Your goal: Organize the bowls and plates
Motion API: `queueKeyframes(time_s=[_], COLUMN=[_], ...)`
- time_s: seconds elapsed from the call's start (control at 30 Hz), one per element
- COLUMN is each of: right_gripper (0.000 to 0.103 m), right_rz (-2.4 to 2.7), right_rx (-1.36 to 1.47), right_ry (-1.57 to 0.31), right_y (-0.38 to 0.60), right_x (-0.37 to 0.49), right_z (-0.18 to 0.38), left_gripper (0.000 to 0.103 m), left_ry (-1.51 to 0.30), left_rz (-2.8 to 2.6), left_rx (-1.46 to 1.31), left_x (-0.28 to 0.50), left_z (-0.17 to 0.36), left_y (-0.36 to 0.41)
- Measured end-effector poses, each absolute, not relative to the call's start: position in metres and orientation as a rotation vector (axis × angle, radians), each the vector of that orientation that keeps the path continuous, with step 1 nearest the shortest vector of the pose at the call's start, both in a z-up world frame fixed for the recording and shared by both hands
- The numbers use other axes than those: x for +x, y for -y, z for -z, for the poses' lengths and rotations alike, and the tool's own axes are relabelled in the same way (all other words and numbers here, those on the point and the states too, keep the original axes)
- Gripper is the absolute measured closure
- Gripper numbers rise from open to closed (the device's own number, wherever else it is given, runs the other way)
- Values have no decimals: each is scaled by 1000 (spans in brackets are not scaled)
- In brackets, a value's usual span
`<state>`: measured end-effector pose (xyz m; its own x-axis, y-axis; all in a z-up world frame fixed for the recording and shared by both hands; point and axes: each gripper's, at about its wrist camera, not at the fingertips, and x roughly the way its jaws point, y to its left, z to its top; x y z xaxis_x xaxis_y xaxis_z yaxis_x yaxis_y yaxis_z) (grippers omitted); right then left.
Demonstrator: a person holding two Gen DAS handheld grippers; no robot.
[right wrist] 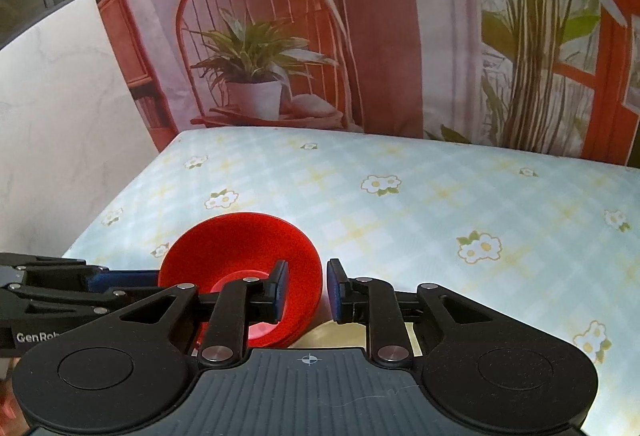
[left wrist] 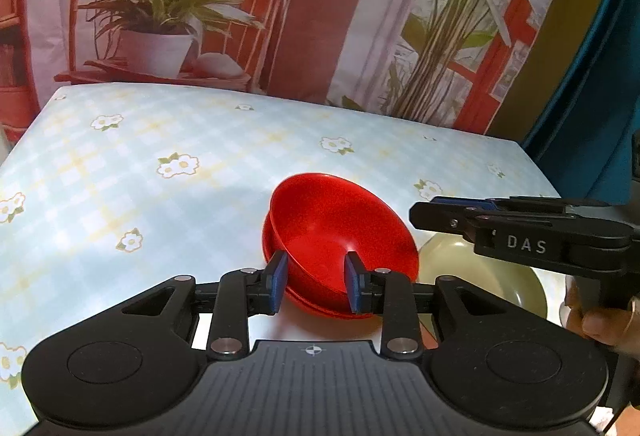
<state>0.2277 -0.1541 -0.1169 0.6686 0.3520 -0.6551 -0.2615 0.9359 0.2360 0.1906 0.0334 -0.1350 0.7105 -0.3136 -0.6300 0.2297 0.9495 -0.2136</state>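
Note:
A red bowl sits tilted on a red plate near the table's front edge. My left gripper straddles the bowl's near wall, one finger outside and one inside, with its pads against it. In the right wrist view the left gripper reaches the bowl's left rim from the side. My right gripper hovers by the bowl's right rim with a clear gap between its pads and nothing held. A pale green plate lies under it, partly hidden.
The table wears a light blue checked cloth with flowers. A printed backdrop of chair and plants hangs behind its far edge. A hand holds the right gripper at the table's right front corner. A pale wall stands to the left.

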Motion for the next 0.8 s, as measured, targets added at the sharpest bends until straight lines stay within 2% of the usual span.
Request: queueKeyframes(time_s=[0.2, 0.8], right_gripper=[81, 80], right_rz=[-341, -333], right_rx=[122, 124], right_ry=[-766, -769], right_y=[154, 160], right_x=[230, 239], right_z=[117, 121], left_gripper=[62, 53], left_ry=[-711, -726], left_rz=[282, 248], left_rx=[-132, -164], left_x=[192, 198], left_z=[134, 136], left_y=[-38, -41])
